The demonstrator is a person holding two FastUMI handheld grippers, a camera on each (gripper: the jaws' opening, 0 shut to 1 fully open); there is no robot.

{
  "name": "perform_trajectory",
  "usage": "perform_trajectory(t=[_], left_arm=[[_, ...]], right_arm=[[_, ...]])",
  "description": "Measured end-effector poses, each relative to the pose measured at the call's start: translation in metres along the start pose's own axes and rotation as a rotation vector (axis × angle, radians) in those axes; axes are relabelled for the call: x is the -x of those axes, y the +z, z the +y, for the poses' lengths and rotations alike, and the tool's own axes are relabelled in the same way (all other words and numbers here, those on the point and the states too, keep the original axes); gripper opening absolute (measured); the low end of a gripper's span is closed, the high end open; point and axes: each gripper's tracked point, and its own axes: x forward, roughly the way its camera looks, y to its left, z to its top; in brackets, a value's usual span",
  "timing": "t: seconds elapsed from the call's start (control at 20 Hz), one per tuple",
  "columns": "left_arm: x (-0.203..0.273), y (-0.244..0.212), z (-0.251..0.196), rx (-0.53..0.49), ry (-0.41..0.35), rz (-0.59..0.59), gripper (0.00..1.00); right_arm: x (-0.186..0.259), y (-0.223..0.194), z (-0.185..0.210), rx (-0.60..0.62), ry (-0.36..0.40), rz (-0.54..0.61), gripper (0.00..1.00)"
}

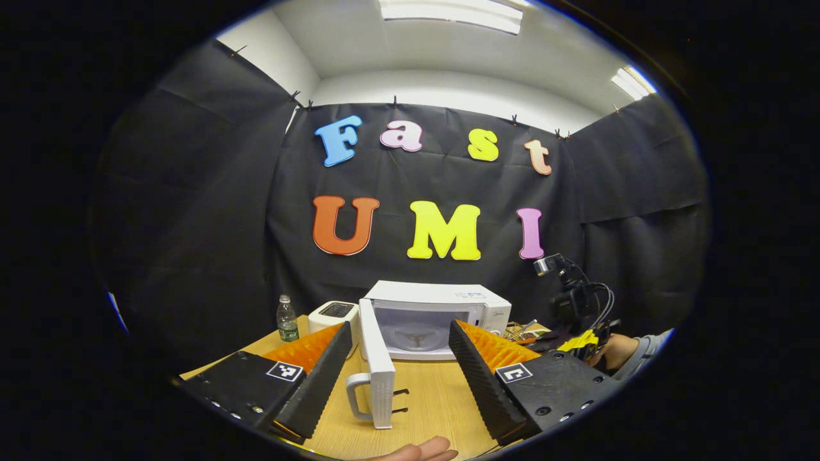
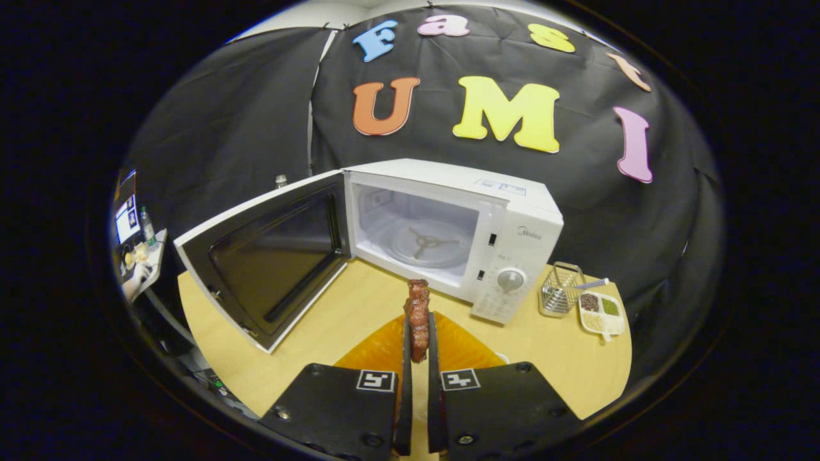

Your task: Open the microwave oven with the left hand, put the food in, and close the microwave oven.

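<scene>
Smooth white plastic clads the microwave oven (image 2: 512, 211), its door (image 2: 275, 250) set with a dark glossy window, on a pale wood-grain table (image 2: 359, 307). Nearby: a shiny wire metal basket (image 2: 560, 298); matt, creased black cloth (image 2: 243, 128) behind.

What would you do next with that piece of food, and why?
Probably carry it forward into the oven. The right gripper is shut on the food, the microwave door stands wide open, and the glass plate inside is bare. The left gripper is open.

one microwave (image 2: 448, 224), one toaster (image 1: 334, 315), one bottle (image 1: 287, 318), one wire basket (image 2: 560, 298), one divided dish (image 2: 601, 312)
</scene>
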Motion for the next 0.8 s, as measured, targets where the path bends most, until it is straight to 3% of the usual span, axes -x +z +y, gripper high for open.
perform_trajectory(t=[0.25,0.4,0.45,0.5,0.8], left_arm=[[0.005,0.000,0.010,-0.002,0.019,0.027,0.93],[0.010,0.002,0.008,-0.011,0.013,0.019,0.93],[0.012,0.005,0.009,-0.010,0.018,0.011,0.93],[0.014,0.009,0.012,-0.009,0.031,-0.007,0.93],[0.011,0.008,0.009,-0.037,0.036,-0.013,0.93]], right_arm=[[-0.065,0.035,0.016,-0.082,-0.092,-0.081,0.05],[-0.106,0.047,0.027,-0.133,-0.110,-0.102,0.05],[-0.120,0.049,0.027,-0.153,-0.121,-0.096,0.13],[-0.134,0.053,0.026,-0.176,-0.132,-0.094,0.13],[-0.209,0.064,0.016,-0.468,-0.155,-0.122,0.13]])
